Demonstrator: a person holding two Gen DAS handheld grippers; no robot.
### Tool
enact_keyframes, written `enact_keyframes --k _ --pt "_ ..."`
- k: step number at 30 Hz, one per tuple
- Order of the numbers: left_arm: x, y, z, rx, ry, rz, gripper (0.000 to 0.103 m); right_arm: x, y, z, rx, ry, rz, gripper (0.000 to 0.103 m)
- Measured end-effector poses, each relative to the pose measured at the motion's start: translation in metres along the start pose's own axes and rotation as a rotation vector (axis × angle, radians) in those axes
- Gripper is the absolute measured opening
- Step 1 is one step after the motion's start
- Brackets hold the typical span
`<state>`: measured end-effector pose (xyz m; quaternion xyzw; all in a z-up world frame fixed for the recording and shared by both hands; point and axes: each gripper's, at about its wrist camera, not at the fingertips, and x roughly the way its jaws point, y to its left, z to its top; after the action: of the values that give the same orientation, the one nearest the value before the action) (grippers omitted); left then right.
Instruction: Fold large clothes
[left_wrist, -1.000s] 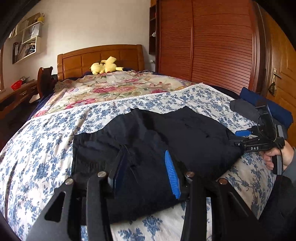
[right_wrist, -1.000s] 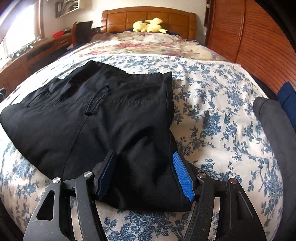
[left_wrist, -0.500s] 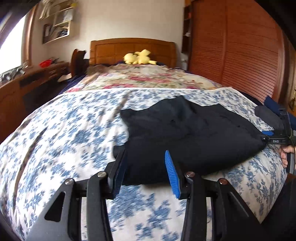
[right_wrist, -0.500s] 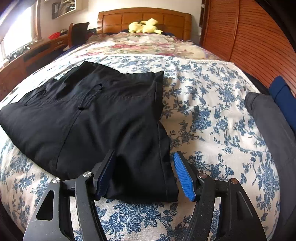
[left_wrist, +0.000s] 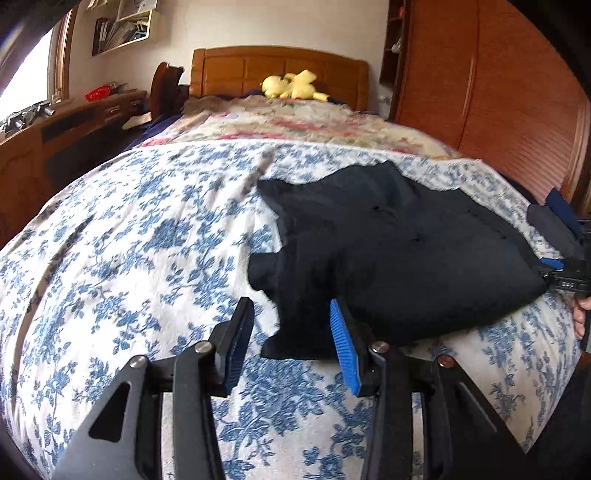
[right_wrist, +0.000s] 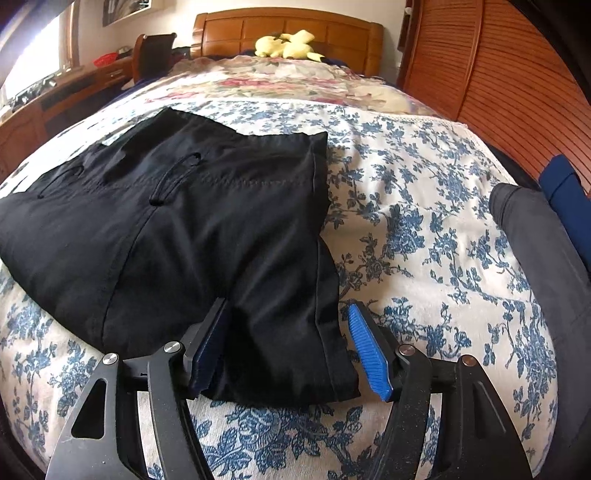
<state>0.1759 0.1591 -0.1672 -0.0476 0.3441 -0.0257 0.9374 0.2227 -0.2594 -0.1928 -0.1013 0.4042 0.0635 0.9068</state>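
Black trousers (right_wrist: 177, 236) folded on bed (right_wrist: 424, 229), frame centre; one fold likely left. Both jaws spread, pinching nothing.

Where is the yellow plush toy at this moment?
The yellow plush toy lies at the far end of the bed, against the wooden headboard, top centre in both wrist views and well beyond the black trousers.

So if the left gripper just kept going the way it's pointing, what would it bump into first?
Probably the near corner of the black trousers, which lies between the left gripper pads, on the floral bedspread. Depth is hard to judge.
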Motion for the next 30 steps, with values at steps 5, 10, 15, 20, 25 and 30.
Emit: enact_keyframes --k 5,10,15,20,25,30 --pt "0.006 0.002 -0.002 -0.007 0.01 -0.006 0.041 0.0 -0.004 -0.006 0.04 0.023 0.029 0.067" --pt "0.006 0.001 -0.002 0.003 -0.001 -0.001 0.041 0.001 -0.008 -0.01 0.095 0.055 0.074 0.062" --pt "0.009 0.001 -0.001 0.018 -0.001 -0.061 0.02 0.004 -0.01 -0.009 0.116 0.059 0.16 0.045" --pt "0.005 -0.001 -0.003 0.028 -0.008 -0.085 0.005 0.003 -0.01 -0.009 0.118 0.045 0.23 0.022" --pt "-0.023 -0.008 -0.007 0.022 -0.054 -0.075 0.002 -0.01 -0.002 -0.007 0.088 0.01 0.198 0.013" --pt "-0.055 -0.022 -0.024 0.036 -0.075 -0.067 0.002 -0.041 -0.002 -0.006 0.074 -0.048 0.208 0.011"
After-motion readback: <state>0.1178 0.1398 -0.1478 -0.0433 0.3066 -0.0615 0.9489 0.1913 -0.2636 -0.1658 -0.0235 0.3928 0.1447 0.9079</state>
